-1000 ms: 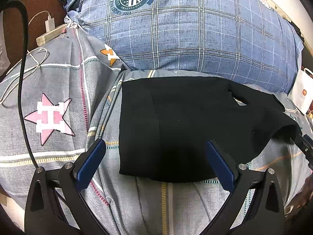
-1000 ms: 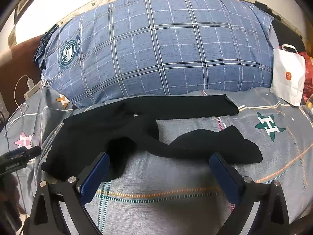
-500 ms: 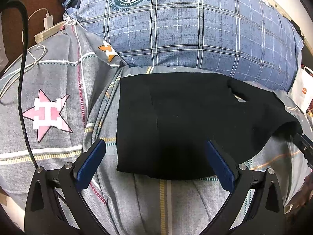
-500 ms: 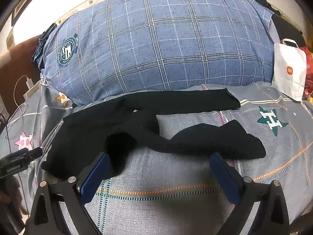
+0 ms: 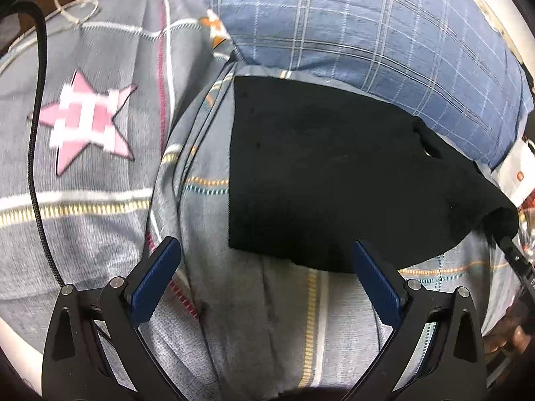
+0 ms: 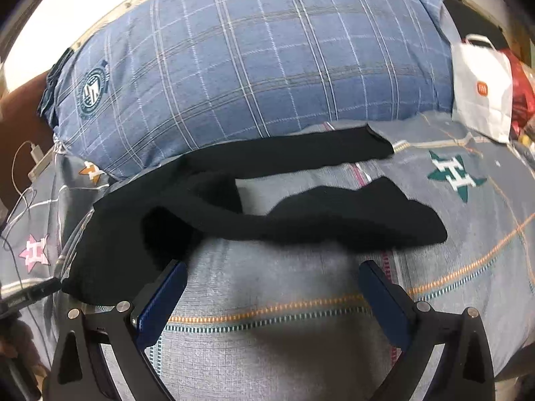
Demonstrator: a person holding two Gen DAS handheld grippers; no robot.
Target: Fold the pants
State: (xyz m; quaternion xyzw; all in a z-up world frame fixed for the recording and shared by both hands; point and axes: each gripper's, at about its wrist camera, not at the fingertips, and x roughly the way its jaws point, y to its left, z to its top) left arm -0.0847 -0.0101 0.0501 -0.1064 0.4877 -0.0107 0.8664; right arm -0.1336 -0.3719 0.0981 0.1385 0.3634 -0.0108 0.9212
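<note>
Bed point(image 6: 267, 334) covered in a grey sheet with coloured stripes and star motifs fills both views and carries everything. One large blue plaid pillow point(image 6: 254, 67) with a round crest lies along the bed's far side, and every place below is given relative to it.

One pair of black, soft-knit pants point(image 6: 301, 220) lies spread flat on the sheet just in front of the pillow. In the right wrist view its far leg runs straight along the pillow's front edge, touching or nearly so, while the near leg bends away from the pillow and ends in a rumpled cuff. The waist part point(image 5: 317, 173) lies toward the crest end of the pillow, its straight edge facing the pink star point(image 5: 87, 120). Bare sheet stays open between the two legs and on the side of the pants away from the pillow.

One white paper bag point(image 6: 481, 83) with an orange logo stands at the pillow's other end. One white charger cable point(image 6: 23, 173) trails off the crest end.

Three stars show in the right wrist view: pink, orange, green.

Left tongs point(image 5: 267, 280) are spread wide above bare sheet at the waist's near edge, holding nothing. Right tongs point(image 6: 272, 300) are likewise spread wide, empty, over bare sheet just short of the bent leg.
</note>
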